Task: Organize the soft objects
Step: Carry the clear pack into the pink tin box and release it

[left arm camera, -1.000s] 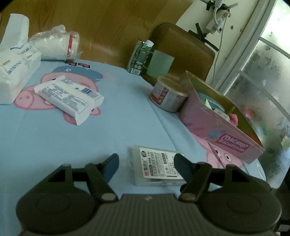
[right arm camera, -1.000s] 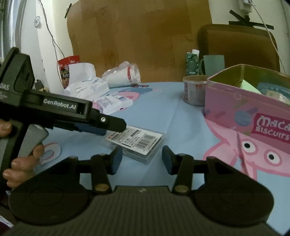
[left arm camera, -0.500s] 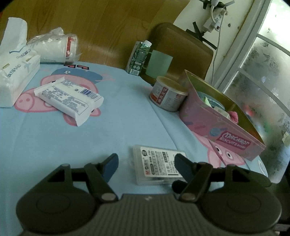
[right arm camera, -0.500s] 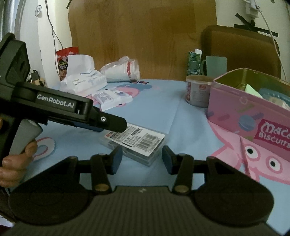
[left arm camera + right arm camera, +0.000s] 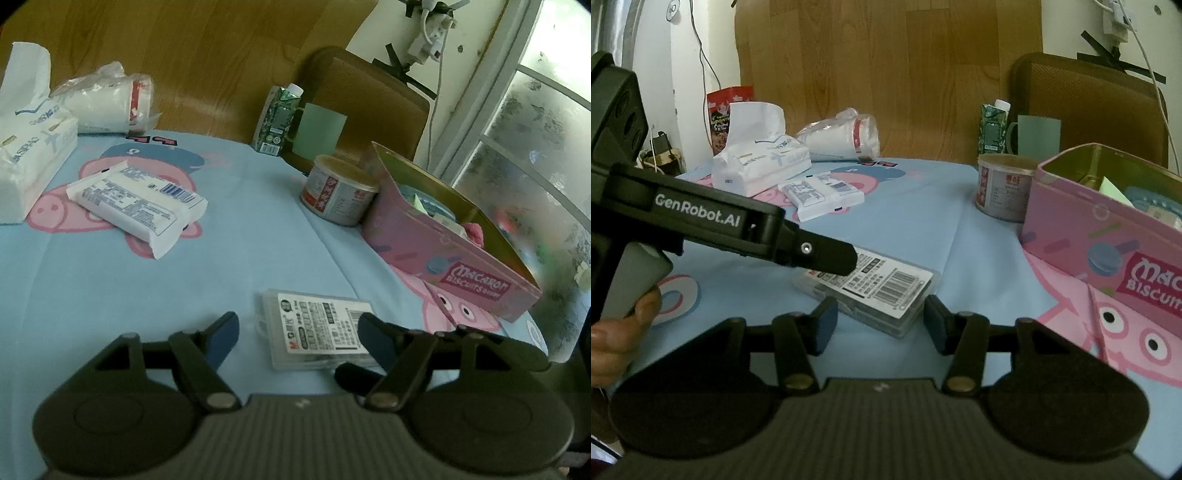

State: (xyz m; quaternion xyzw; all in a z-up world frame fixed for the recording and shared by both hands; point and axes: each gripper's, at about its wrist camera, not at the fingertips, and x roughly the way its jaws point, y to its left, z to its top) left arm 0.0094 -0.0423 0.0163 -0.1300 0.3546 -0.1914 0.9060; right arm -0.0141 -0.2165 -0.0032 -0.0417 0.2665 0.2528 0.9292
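Observation:
A clear plastic case (image 5: 317,328) with a printed label lies flat on the blue cartoon tablecloth (image 5: 240,258). My left gripper (image 5: 297,332) straddles it; its jaws are opening, the right pad close to the case's edge, the left pad well apart. In the right wrist view the same case (image 5: 879,291) lies just ahead of my right gripper (image 5: 880,321), whose jaws are also opening, with only the case's near corner between them. One of the left gripper's fingers (image 5: 827,256) hangs over the case's far end. A white wrapped tissue pack (image 5: 136,201) lies further back.
An open pink biscuit tin (image 5: 443,251) with items inside stands at the right, a round can (image 5: 338,192) beside it. A large tissue pack (image 5: 29,162) and bagged paper cups (image 5: 107,103) sit back left. A carton (image 5: 279,118), green mug (image 5: 319,131) and chair stand behind.
The left gripper's jaws have spread wider around the case. The right gripper's jaws have widened a little. The case lies where it was.

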